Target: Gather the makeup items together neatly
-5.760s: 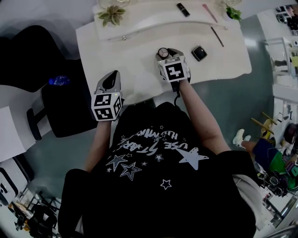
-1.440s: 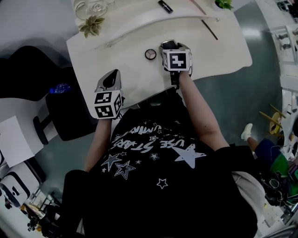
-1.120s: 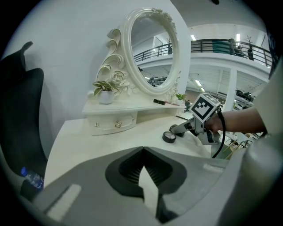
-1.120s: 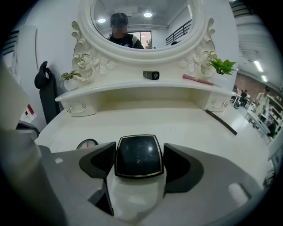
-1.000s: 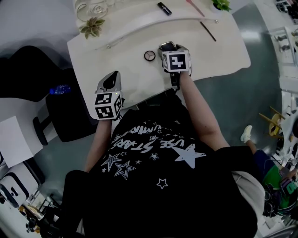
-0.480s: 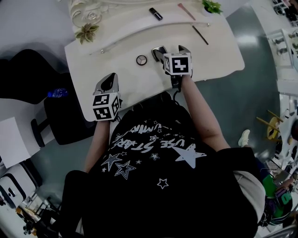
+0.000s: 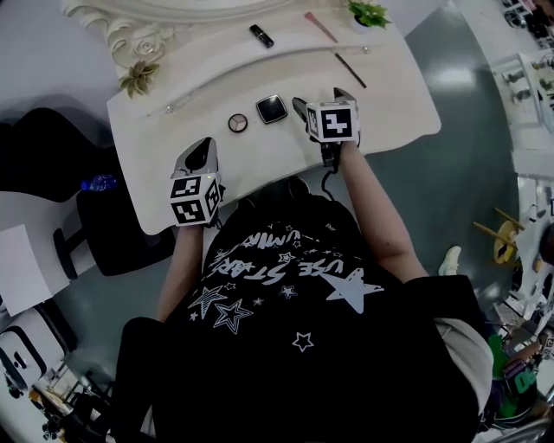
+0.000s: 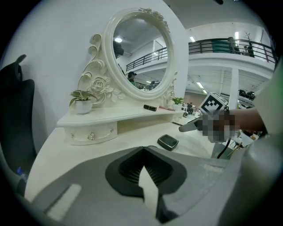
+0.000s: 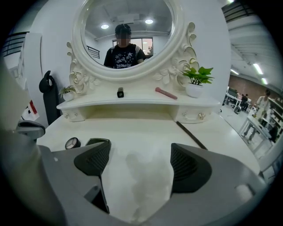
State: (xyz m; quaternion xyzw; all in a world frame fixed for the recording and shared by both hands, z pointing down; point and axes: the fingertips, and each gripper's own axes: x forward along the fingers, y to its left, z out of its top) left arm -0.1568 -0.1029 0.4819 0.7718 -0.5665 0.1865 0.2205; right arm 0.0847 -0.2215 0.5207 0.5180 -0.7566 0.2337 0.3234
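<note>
In the right gripper view, the square compact (image 9: 95, 141) showed only its top edge behind the jaw pad at lower left. The round compact (image 9: 72, 142) lay just left of it, in full sight. From the head view the two sat side by side at upper centre of the white table (image 7: 394, 104), the round compact (image 7: 237, 123) to the left of the square compact (image 7: 272, 109).

The right gripper (image 7: 321, 99) hovered just right of the square compact, apart from it. Its jaws were spread wide with only bare tabletop between them. The left gripper (image 7: 201, 156) was lower left, over the table's near edge and well away from both compacts, its jaws pressed together on nothing.

On the raised shelf at the top lay a lipstick (image 7: 260, 35) and a pink brush (image 7: 320, 27). A thin dark pencil (image 7: 350, 70) lay below them; its markings were too small to make out.
</note>
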